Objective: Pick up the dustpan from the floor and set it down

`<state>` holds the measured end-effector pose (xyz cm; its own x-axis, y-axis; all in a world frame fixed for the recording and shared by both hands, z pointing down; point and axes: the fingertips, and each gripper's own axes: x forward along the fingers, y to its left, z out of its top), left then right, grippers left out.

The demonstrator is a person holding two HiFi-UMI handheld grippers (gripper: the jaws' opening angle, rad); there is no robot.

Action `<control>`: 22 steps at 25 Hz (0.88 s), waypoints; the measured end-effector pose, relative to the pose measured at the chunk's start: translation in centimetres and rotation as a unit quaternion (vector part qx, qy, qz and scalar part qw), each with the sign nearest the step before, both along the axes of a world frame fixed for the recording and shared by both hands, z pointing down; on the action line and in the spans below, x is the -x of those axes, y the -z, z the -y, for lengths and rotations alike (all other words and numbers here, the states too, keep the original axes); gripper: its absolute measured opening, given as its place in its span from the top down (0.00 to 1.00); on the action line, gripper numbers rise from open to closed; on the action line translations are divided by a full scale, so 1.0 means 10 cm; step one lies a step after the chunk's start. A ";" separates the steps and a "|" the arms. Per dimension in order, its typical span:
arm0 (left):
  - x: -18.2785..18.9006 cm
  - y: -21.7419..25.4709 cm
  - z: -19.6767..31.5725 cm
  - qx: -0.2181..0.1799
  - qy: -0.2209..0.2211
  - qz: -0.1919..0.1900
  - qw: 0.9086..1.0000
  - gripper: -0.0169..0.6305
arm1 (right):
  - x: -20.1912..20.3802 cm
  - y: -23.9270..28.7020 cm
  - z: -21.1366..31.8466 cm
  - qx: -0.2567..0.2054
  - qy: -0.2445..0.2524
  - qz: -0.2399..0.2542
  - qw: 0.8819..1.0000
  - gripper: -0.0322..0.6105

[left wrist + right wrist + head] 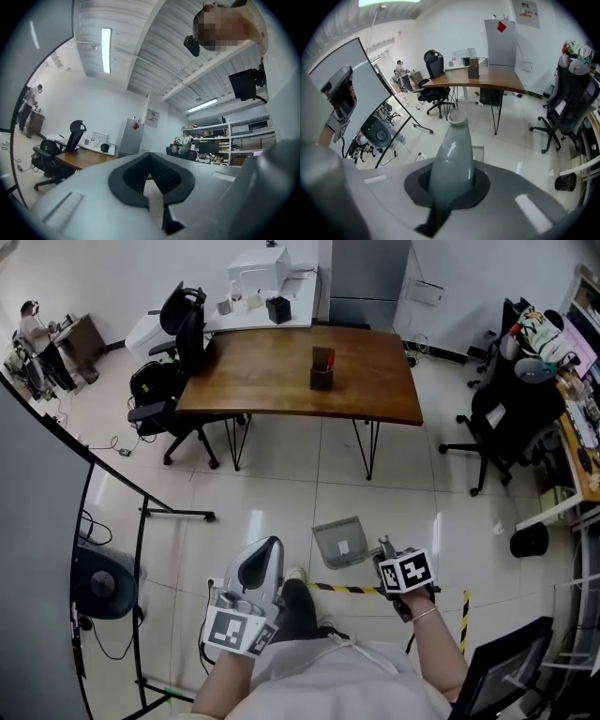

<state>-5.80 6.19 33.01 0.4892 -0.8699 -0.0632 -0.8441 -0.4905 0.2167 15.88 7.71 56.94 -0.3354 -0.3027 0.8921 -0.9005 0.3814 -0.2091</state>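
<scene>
White tiles make up the floor point(281, 493), crossed near the person's feet by a strip of yellow-and-black tape point(352, 590). Beyond it stands the wooden table point(272, 381), with 1 black chair point(173, 390) at its left end and another point(506, 418) well off to its right. A grey cabinet point(501, 44) carries a red diamond sticker point(501, 26); the wall notice point(524, 7) above it is too blurred to read.

The grey dustpan point(328, 535) sits low between table and tape, though I cannot tell whether it is resting on the tiles or just clear of them. A white label point(343, 546) sits in its pan, print too small to read. Its tapered handle point(454, 154) runs between the jaws of the right gripper point(384, 552), which are clamped on it; that gripper aims steeply down. The left gripper point(272, 549) points level, jaws together and empty. Both cubes point(408, 570) bear black-and-white square markers — no words.
</scene>
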 end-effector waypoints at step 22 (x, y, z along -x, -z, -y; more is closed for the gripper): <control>0.27 -0.41 2.32 0.030 -0.069 0.008 0.997 0.95 | 0.67 -1.35 2.28 0.024 -0.108 0.000 0.994 0.95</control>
<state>-8.51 -16.99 37.16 0.6048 -0.7963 -0.0044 -0.7732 -0.5886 0.2361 9.20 -15.05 70.39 -0.2675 -0.3238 0.9075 -0.9601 0.1692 -0.2226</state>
